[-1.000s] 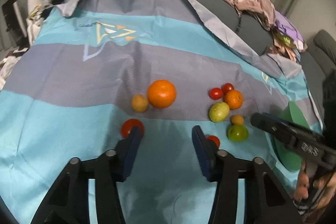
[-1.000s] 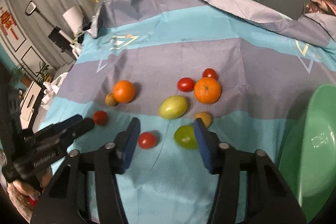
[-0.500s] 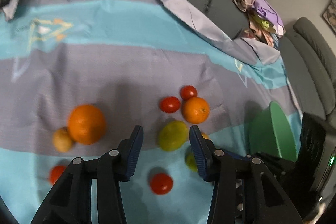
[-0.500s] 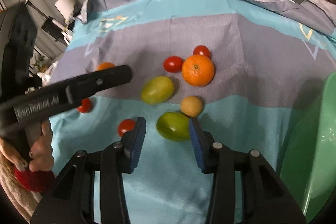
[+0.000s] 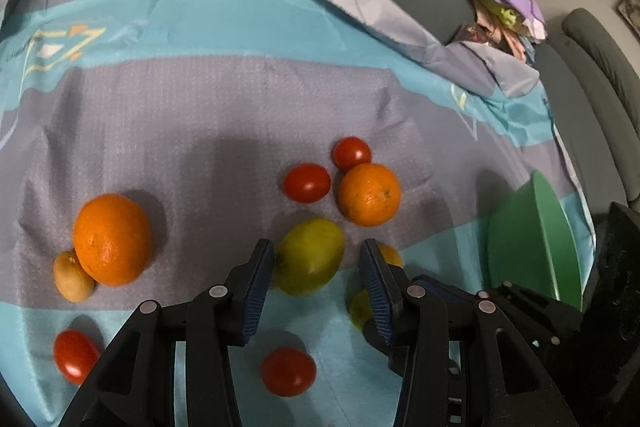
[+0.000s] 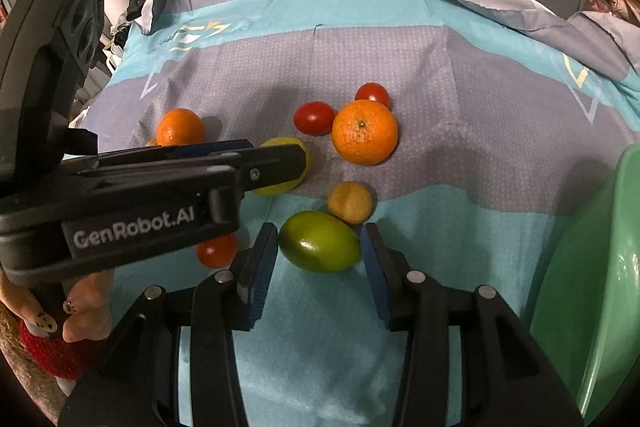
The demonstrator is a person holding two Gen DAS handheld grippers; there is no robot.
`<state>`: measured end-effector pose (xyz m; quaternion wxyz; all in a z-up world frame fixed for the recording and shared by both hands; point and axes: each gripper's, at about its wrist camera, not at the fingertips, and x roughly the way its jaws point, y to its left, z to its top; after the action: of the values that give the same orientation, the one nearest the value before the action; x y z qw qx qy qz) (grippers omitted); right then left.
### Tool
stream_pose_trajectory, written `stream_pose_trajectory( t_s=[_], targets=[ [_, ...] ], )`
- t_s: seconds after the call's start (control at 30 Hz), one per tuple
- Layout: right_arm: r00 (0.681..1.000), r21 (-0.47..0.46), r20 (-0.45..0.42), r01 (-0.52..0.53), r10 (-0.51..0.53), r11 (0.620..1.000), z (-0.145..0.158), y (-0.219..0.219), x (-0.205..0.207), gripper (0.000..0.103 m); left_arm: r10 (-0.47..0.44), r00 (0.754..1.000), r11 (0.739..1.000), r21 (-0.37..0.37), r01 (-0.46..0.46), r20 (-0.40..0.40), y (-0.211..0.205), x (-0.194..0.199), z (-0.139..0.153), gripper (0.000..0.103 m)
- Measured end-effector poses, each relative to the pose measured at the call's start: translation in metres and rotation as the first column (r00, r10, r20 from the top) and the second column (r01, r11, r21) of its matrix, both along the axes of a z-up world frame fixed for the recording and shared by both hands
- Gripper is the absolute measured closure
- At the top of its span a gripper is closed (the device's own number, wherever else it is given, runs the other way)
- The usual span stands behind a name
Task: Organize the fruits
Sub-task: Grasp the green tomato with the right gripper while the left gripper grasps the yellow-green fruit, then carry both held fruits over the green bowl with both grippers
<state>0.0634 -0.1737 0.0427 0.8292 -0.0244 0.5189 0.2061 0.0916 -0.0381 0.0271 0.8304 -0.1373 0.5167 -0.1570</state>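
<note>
Green fruit (image 6: 319,247) lies on the cloth (image 6: 440,67) between the right gripper (image 6: 319,259)'s wide pads, the left gripper (image 5: 316,279) gapes around a yellow fruit (image 5: 310,255), and closing off-centre could roll either away.

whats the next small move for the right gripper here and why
Probably close the right gripper on the green fruit. The fruit lies on the cloth between the open jaws with little gap either side, so no more reach seems needed. Once held, it could go to the green bowl beside it.
</note>
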Motion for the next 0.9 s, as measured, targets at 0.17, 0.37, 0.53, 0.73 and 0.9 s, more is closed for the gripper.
stream_pose_trajectory(
  t_s=[0.17, 0.37, 0.53, 0.73, 0.9],
  targets=[
    [1.000, -0.019, -0.007, 0.007, -0.007, 1.000, -0.005, 0.001, 0.001, 0.055, 0.004, 1.000, 1.000, -0.009, -0.004, -0.025, 0.000, 0.000, -0.010, 0.065],
    [1.000, -0.027, -0.017, -0.002, 0.001, 1.000, -0.011, 0.006, 0.003, 0.055, 0.014, 1.000, 1.000, -0.008, -0.014, -0.020, 0.001, -0.002, -0.009, 0.066],
    [1.000, -0.004, -0.011, 0.003, -0.003, 1.000, -0.010, 0.004, 0.003, 0.055, 0.033, 0.999, 0.999, -0.008, -0.033, 0.001, 0.004, -0.008, -0.001, 0.066],
    [1.000, 0.053, 0.009, 0.020, -0.021, 0.998, 0.002, -0.004, -0.002, 0.056, 0.062, 0.997, 0.998, 0.016, -0.063, 0.051, 0.010, -0.022, 0.018, 0.066],
    [0.998, 0.096, 0.034, 0.047, -0.050, 0.994, 0.016, -0.015, -0.007, 0.056, 0.092, 0.991, 0.995, 0.015, -0.094, 0.101, 0.018, -0.036, 0.034, 0.066]
  ],
)
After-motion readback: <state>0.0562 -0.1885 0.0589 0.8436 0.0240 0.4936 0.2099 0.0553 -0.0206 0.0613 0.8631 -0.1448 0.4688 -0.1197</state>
